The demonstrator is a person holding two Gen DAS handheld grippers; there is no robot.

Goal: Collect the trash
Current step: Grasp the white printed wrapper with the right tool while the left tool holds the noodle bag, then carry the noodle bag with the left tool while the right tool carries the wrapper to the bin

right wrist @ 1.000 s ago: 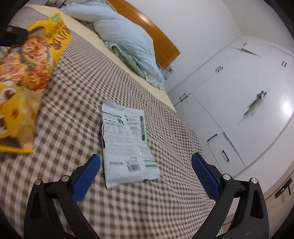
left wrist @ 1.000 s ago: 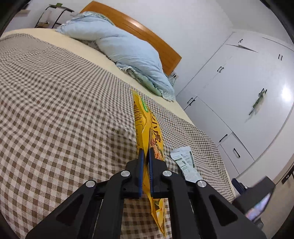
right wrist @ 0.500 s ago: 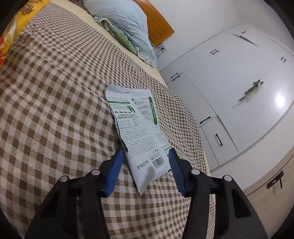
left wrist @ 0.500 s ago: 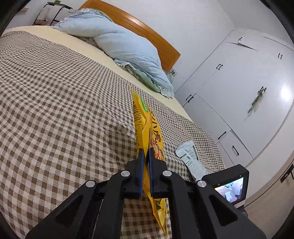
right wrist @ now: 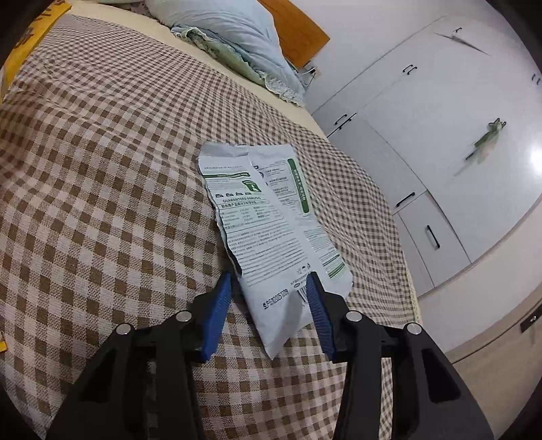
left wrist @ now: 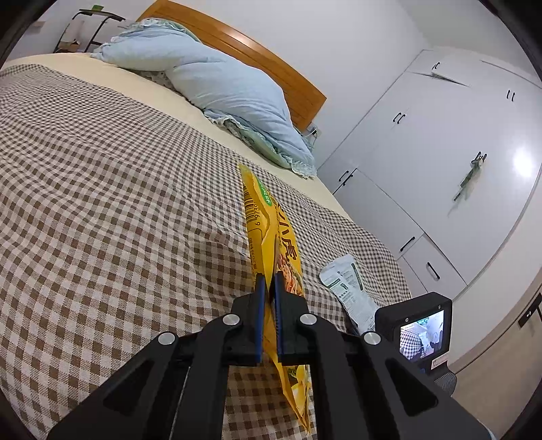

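— Between the right gripper's point(right wrist: 271, 287) blue pads: near end of the white packet point(right wrist: 271, 220), flat on the checked bedspread point(right wrist: 101, 186); jaws just closing, not visibly pinching.
— Left gripper point(left wrist: 267, 287)?
— Clamped on the yellow wrapper point(left wrist: 267, 230) — edge-up.

bright, sharp, fisheye-warped; wardrobe point(left wrist: 457, 162) glare

**Right wrist view: white packet between the blue pads**

A white and green packet point(right wrist: 271, 230) is seen lying flat on the brown-checked bedspread point(right wrist: 101, 189), its torn end turned away from the camera. The right gripper point(right wrist: 271, 287) is set astride the packet's near end; its jaws have just been closing, with the packet between them, the right pad at its edge and the left pad just beside it. A yellow wrapper point(right wrist: 30, 37) is glimpsed at the upper left. Light blue bedding point(right wrist: 237, 37), a wooden headboard point(right wrist: 298, 30) and white wardrobe doors point(right wrist: 440, 118) are recorded behind.
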